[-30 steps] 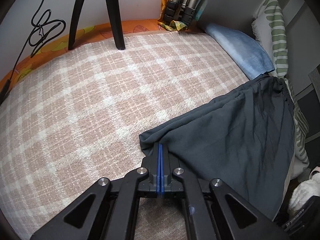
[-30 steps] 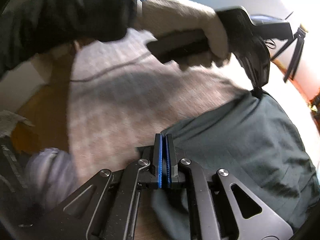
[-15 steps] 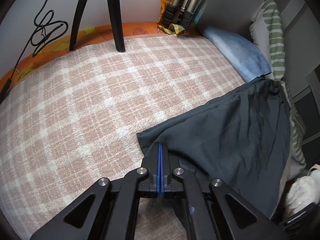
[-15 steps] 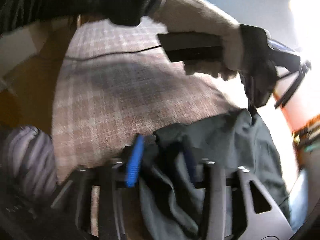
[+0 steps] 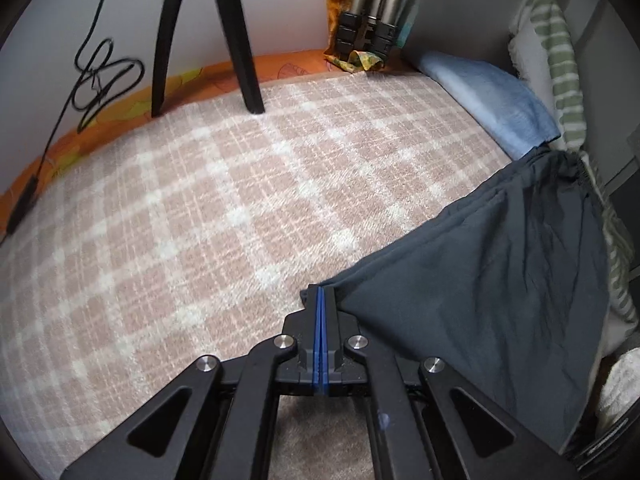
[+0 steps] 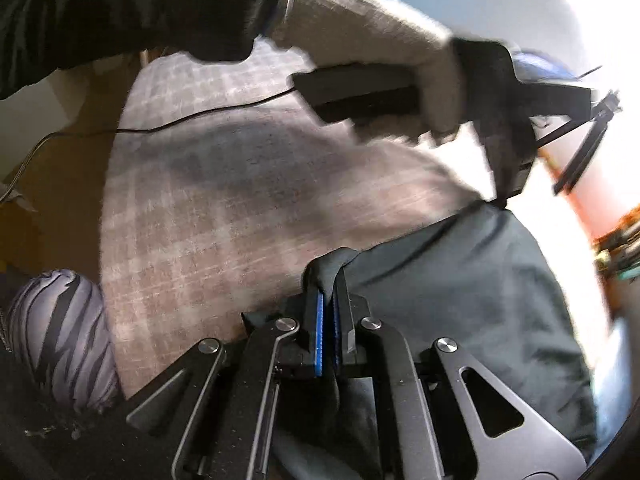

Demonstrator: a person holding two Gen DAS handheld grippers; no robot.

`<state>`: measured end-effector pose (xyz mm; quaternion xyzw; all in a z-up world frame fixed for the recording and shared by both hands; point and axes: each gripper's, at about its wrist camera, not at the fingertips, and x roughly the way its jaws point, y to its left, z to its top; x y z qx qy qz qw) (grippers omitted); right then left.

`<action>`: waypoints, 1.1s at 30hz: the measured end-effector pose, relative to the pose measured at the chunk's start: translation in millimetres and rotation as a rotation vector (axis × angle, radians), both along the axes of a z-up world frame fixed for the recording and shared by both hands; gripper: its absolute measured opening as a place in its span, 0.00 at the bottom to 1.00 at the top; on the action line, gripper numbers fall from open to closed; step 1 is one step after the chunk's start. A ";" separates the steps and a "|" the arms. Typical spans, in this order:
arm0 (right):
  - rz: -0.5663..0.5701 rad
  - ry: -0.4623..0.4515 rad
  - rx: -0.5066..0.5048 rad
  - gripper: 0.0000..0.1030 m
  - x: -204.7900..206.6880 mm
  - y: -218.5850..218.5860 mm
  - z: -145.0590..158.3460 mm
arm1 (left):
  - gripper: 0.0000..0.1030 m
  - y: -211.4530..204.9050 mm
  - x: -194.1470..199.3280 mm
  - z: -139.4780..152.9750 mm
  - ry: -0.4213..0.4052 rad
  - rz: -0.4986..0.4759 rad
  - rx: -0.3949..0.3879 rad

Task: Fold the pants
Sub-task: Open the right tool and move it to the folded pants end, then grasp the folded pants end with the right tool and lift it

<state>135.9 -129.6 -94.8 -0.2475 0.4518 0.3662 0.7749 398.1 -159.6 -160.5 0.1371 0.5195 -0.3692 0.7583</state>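
Dark grey-green pants (image 5: 500,280) lie on the right of a checked blanket (image 5: 200,200), with the waistband at the far right. My left gripper (image 5: 320,294) is shut on their near corner, blue pads pressed together. The right wrist view shows the pants (image 6: 460,300) stretching from my right gripper (image 6: 329,280) up to the left gripper (image 6: 502,196), which a gloved hand (image 6: 380,40) holds. The right jaws are closing, and a bunched fold of the pants is pinched between their blue pads.
Two black stand legs (image 5: 244,40) rest on the blanket's far side beside a looped cable (image 5: 100,76). A folded tripod (image 5: 368,8), a blue folded cloth (image 5: 488,100) and a green-striped pillow (image 5: 560,60) line the far right. A purple striped bundle (image 6: 60,328) lies at the near left.
My right gripper opened over the pants' edge, then shut again on a thicker fold of the fabric. The left gripper kept still with its corner.
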 end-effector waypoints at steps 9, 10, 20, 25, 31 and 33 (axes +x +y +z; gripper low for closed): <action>-0.052 0.067 0.127 0.17 5.8 -37.0 39.8 | 0.00 29.7 2.3 15.6 0.023 0.081 -0.111; -0.061 0.083 0.178 0.18 11.2 -44.4 48.9 | 0.00 37.7 -1.9 20.7 0.021 0.091 -0.126; -0.293 0.110 0.269 0.56 142.1 -113.3 55.6 | 0.00 117.3 -103.7 26.8 0.190 0.156 -0.348; -0.358 0.230 0.261 0.58 202.9 -115.5 12.9 | 0.00 120.7 -146.1 3.2 0.260 0.144 -0.345; -0.334 0.326 0.236 0.61 232.9 -95.9 -25.1 | 0.00 120.7 -159.0 -11.9 0.278 0.169 -0.343; -0.316 0.348 0.236 0.61 231.8 -88.9 -31.8 | 0.00 118.3 -162.2 -11.5 0.273 0.161 -0.343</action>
